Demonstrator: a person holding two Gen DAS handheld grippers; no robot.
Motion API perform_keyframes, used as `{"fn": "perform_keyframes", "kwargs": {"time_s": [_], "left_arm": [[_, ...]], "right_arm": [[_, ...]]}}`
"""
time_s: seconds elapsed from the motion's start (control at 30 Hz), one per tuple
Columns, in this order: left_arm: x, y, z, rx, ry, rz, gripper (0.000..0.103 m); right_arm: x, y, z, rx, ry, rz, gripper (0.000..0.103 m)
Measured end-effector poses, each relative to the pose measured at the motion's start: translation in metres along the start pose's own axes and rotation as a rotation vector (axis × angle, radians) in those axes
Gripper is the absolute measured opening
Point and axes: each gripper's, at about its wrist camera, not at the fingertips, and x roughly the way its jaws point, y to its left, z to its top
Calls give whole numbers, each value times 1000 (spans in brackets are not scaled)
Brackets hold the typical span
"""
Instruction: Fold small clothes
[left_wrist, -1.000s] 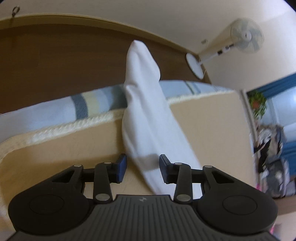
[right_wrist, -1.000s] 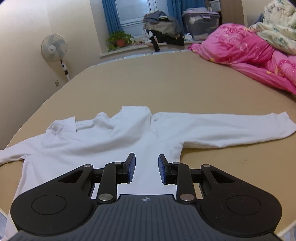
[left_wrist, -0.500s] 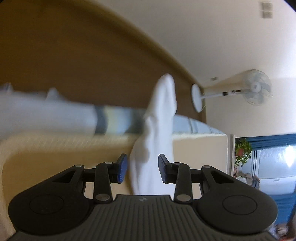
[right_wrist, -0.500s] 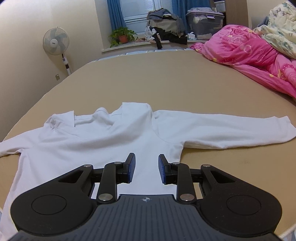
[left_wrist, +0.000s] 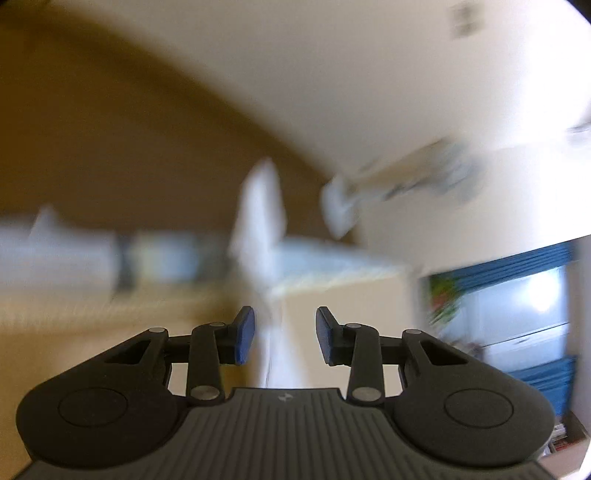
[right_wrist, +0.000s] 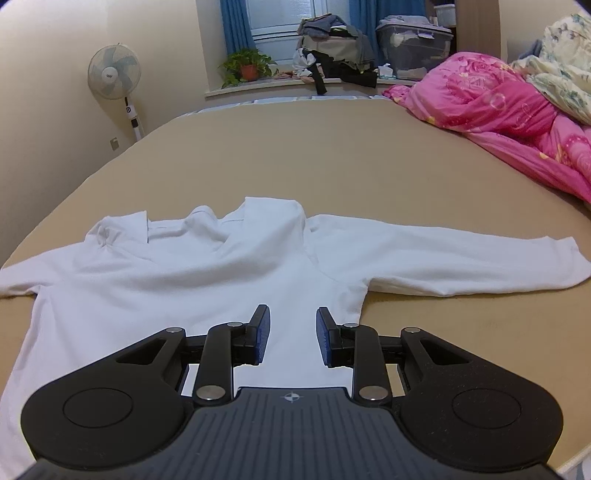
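Observation:
A white long-sleeved shirt (right_wrist: 207, 280) lies spread flat on the tan bed (right_wrist: 332, 155), collar away from me and its right sleeve (right_wrist: 461, 262) stretched out to the right. My right gripper (right_wrist: 291, 339) hovers over the shirt's lower body, jaws apart, nothing pinched. The left wrist view is badly blurred. In it the shirt's other sleeve (left_wrist: 262, 221) runs as a narrow white strip from between the jaws of my left gripper (left_wrist: 284, 334) out past the bed's edge. Those jaws stand apart, and bare bed shows beside the right pad (left_wrist: 325, 334).
A pink duvet (right_wrist: 498, 110) is heaped at the bed's far right. A standing fan (right_wrist: 114, 77) is by the left wall. A potted plant (right_wrist: 247, 66), a pile of clothes (right_wrist: 332, 44) and a storage box (right_wrist: 413, 44) line the window sill.
The left wrist view has swung and rolled, turning blurred; the sleeve now looks narrower between the jaws and more window shows at the right. The right gripper and shirt have hardly shifted.

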Motion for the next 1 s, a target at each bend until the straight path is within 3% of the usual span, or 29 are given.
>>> {"fn": "perform_keyframes", "kwargs": {"time_s": [0.07, 0.17, 0.27, 0.4, 0.5, 0.63, 0.8, 0.9, 0.97, 1.0], "left_arm": [[1, -3, 0, 34, 33, -22, 42], [24, 20, -7, -73, 146, 100, 42], [18, 27, -12, -139, 152, 128, 42], [7, 26, -25, -133, 185, 193, 44], [24, 34, -31, -126, 226, 250, 44], [40, 31, -15, -48, 181, 207, 44], [46, 40, -4, -123, 134, 75, 42], [28, 28, 0, -98, 28, -71, 42], [26, 24, 1, -71, 34, -136, 42], [31, 25, 0, -65, 58, -122, 42]], "right_arm": [[1, -2, 1, 7, 2, -3, 29], [3, -3, 2, 20, 4, -2, 29], [5, 1, 1, 7, 10, 0, 29], [6, 3, 0, -17, 12, -2, 29], [6, 1, 0, -4, 14, -4, 29], [7, 3, -1, -5, 17, -6, 29], [8, 1, -2, -23, 26, -14, 29], [9, -1, -2, -19, 27, -17, 29], [11, -2, -1, -17, 29, -17, 29], [11, -2, 0, -18, 31, -17, 29]]}}
